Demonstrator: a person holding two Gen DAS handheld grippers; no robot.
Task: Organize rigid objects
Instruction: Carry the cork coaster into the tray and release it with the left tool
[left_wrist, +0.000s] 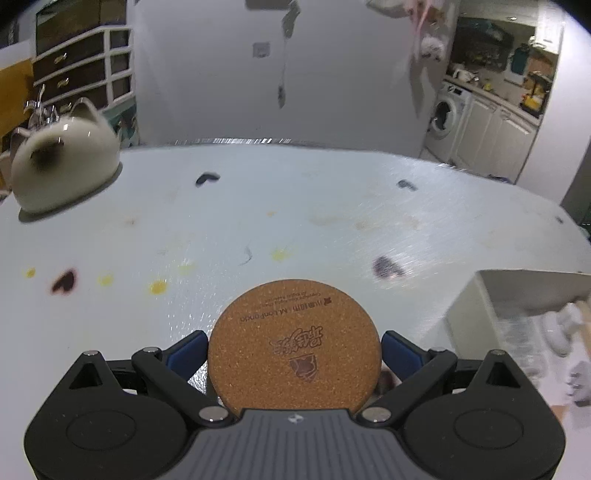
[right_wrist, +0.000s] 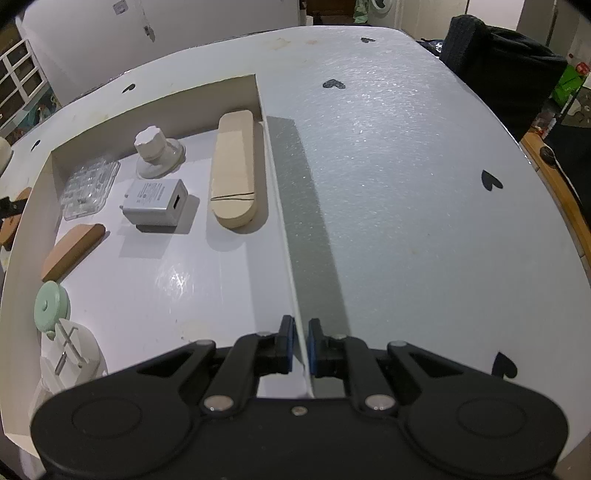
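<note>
The left claw (left_wrist: 294, 350) clamps a round cork coaster (left_wrist: 294, 343) held flat above the stained worktop (left_wrist: 332, 229), open surface running toward 12 o'clock. The right claw (right_wrist: 300, 343) pinches the right wall of the white box (right_wrist: 284, 206); its wooden block (right_wrist: 233, 170) lies lengthwise toward 12 o'clock.

Read upside down on the cork coaster (left_wrist: 294, 345): "M.LionPanda"; remaining print there, and charger (right_wrist: 155, 202) label, stayed illegible.
</note>
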